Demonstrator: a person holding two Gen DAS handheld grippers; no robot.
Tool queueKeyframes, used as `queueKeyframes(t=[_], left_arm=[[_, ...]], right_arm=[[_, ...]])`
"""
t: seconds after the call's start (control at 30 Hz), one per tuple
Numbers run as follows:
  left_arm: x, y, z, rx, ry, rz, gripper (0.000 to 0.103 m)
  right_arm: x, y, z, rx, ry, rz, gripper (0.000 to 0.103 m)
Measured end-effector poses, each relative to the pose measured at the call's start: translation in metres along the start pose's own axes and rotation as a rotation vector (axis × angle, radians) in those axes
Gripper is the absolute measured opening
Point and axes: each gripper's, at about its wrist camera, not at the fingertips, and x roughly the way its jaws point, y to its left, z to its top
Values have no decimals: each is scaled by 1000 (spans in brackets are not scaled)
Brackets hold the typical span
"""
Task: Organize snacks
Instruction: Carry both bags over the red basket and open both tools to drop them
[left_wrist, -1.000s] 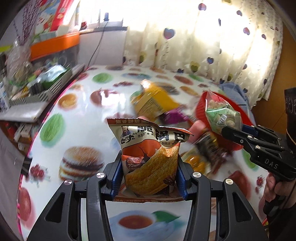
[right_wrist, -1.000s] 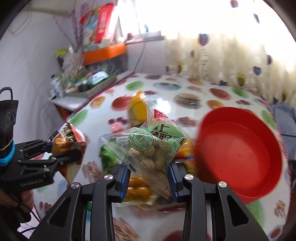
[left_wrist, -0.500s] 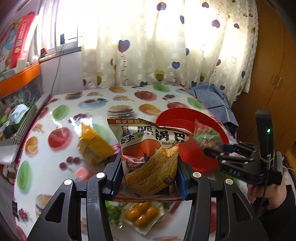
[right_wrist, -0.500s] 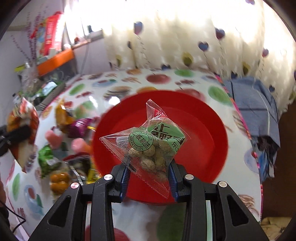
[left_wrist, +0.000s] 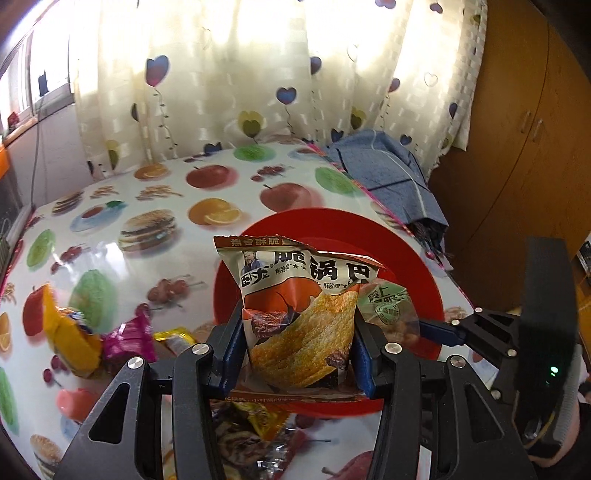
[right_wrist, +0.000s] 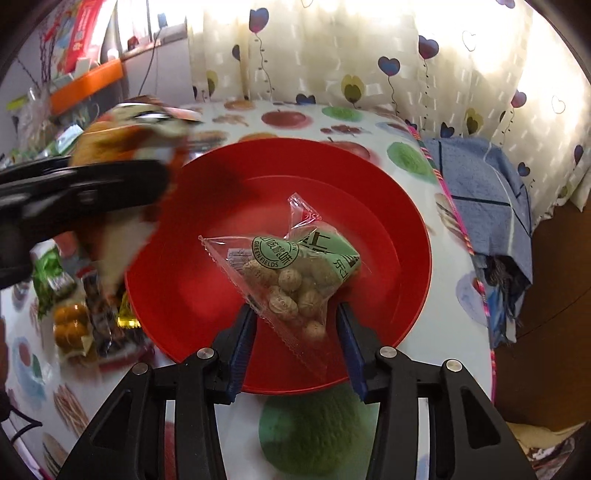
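The right claw (right_wrist: 295, 328) has just been opening, its nut packet (right_wrist: 291, 277) seemingly loose over the red plate (right_wrist: 192, 295); the left claw (left_wrist: 297, 354) clamps a crisp bag (left_wrist: 299, 314).

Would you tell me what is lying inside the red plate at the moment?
Only the clear nut packet shows over the red plate, between the right gripper's just-opened jaws. The plate part beneath the packet is hidden. The left gripper's crisp bag is above the rim.

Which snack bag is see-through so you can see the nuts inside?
The green nut bag over the red bowl; the orange crisp bag is not see-through.
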Motion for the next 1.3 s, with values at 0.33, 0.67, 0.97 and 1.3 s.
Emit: queueKeyframes(t=[0.33, 0.67, 0.97, 1.3], left_arm=[[4, -51, -46, 80, 101, -104, 51], [-12, -87, -61, 135, 70, -176, 64], [-46, -67, -56, 45, -9, -178, 70], [-79, -25, -84, -43, -23, -30, 70]], right_arm=[[-44, -6, -69, 27, 78, -12, 48], [-92, -12, -110, 95, -5, -44, 64], [-117, -23, -102, 157, -84, -59, 65], [-130, 2, -85, 121, -157, 1, 65]])
